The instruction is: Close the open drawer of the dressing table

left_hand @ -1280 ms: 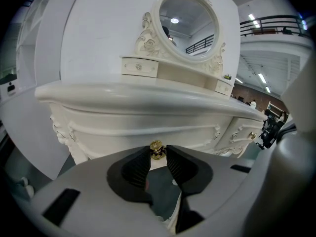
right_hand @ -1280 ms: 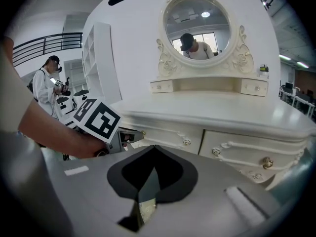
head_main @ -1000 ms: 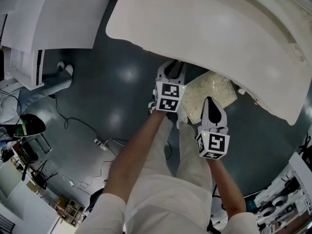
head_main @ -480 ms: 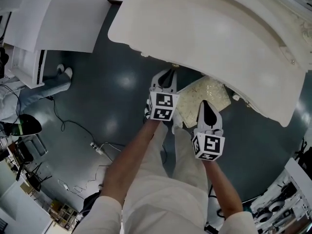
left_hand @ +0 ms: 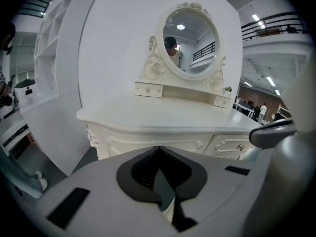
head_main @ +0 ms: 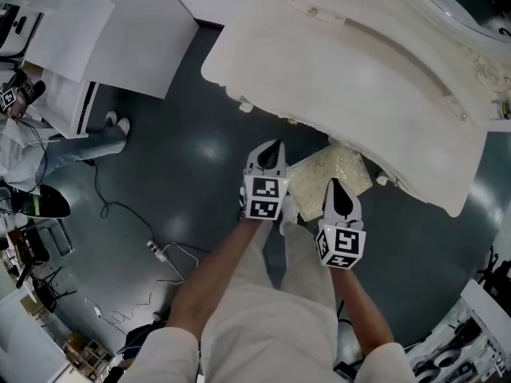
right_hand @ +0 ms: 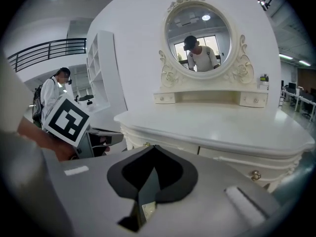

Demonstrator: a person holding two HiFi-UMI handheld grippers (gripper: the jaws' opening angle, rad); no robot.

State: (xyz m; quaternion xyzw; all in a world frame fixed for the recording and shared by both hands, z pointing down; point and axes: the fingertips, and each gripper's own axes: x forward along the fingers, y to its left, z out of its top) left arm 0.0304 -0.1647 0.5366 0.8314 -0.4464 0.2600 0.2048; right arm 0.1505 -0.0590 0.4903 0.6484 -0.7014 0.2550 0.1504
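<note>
While both forearms reach forward side by side, the left gripper (head_main: 273, 145) and right gripper (head_main: 338, 183), each with jaws pressed together on nothing, hang just short of the front edge of the dressing table (head_main: 359, 62), with bare floor (head_main: 184, 174) open leftward. Only the gripper views show the drawer fronts (right_hand: 237, 163), flush, and the mirror (left_hand: 190, 41).

1. A big indoor hall set up as a studio: a mezzanine railing (right_hand: 49, 47) and ceiling strip lights (left_hand: 255, 18) run overhead.
2. The dressing table (head_main: 359, 78) backs onto a freestanding white panel (left_hand: 118, 48).
3. Loose cables and a power strip (head_main: 156, 248) lie on the dark glossy floor (head_main: 184, 158).
</note>
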